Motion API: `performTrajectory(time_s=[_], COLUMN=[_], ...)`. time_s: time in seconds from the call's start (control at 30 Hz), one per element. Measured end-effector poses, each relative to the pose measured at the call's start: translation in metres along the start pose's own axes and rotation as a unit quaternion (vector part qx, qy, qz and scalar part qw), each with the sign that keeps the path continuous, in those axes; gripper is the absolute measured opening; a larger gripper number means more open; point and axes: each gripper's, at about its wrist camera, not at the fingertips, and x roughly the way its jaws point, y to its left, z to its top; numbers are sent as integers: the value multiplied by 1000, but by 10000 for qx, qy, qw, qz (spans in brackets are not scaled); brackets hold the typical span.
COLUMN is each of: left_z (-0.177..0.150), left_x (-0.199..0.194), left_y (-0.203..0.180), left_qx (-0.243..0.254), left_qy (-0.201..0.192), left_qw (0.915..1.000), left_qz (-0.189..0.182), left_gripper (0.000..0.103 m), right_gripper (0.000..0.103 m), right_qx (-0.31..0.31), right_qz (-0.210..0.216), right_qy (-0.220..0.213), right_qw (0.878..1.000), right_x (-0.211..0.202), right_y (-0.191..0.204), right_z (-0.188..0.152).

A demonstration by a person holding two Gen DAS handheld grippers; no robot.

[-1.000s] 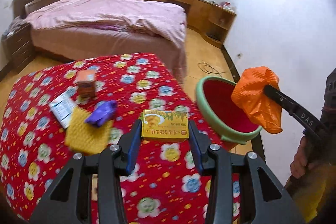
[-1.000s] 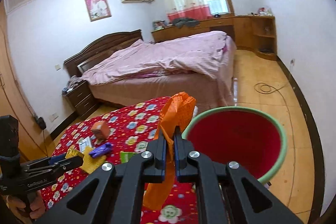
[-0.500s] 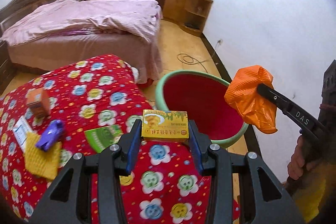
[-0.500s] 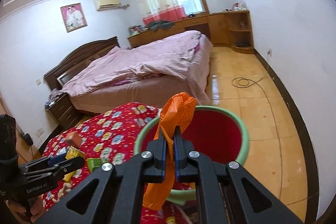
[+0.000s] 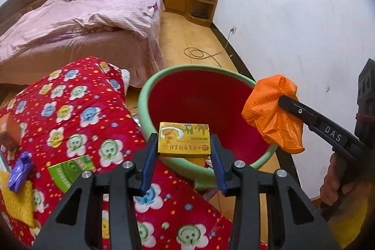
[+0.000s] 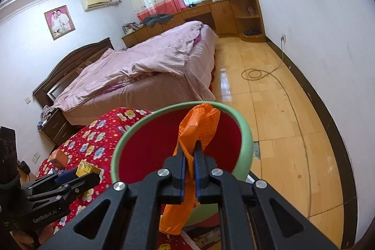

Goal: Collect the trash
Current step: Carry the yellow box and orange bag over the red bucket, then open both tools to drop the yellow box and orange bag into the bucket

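Observation:
My left gripper is shut on a yellow box and holds it over the near rim of the red bin with a green rim. My right gripper is shut on an orange plastic bag and holds it above the same bin. In the left wrist view the bag hangs at the bin's right edge. In the right wrist view the left gripper with the box sits at the bin's left edge.
A red flowered cloth covers the table left of the bin. On it lie a green packet, a purple wrapper, a yellow cloth and an orange box. A pink bed stands behind. A cable lies on the floor.
Both grippers have moved right, from over the table towards the bin. The yellow box now hangs over the bin's near rim and the orange bag is over the bin's mouth.

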Motion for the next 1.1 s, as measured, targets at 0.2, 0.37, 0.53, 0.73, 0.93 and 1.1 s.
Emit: performTrajectory(time_s=[0.2, 0.37, 0.53, 0.73, 0.93, 1.1], left_z=[2, 3, 4, -1, -7, -15], left_x=[21, 30, 29, 18, -2, -20], left_y=[-7, -5, -2, 5, 14, 24], left_qx=[110, 49, -8, -157, -297, -421], left_qy=[115, 187, 143, 95, -19, -82], left_qw=[9999, 9998, 9999, 9998, 9995, 9989], left_qz=[-56, -91, -37, -10, 76, 200], left_gripper=[43, 50, 52, 52, 52, 52], right_gripper=[9, 11, 17, 24, 28, 36], right_qx=[69, 127, 184, 177, 169, 211], right_qz=[-101, -105, 11, 100, 202, 336], right_qy=[96, 156, 195, 117, 113, 117], right_qw=[9999, 9997, 9996, 9997, 9996, 9991], right_x=[11, 16, 18, 11, 2, -8], right_y=[-9, -12, -11, -6, 2, 12], right_z=[-3, -5, -5, -4, -8, -13])
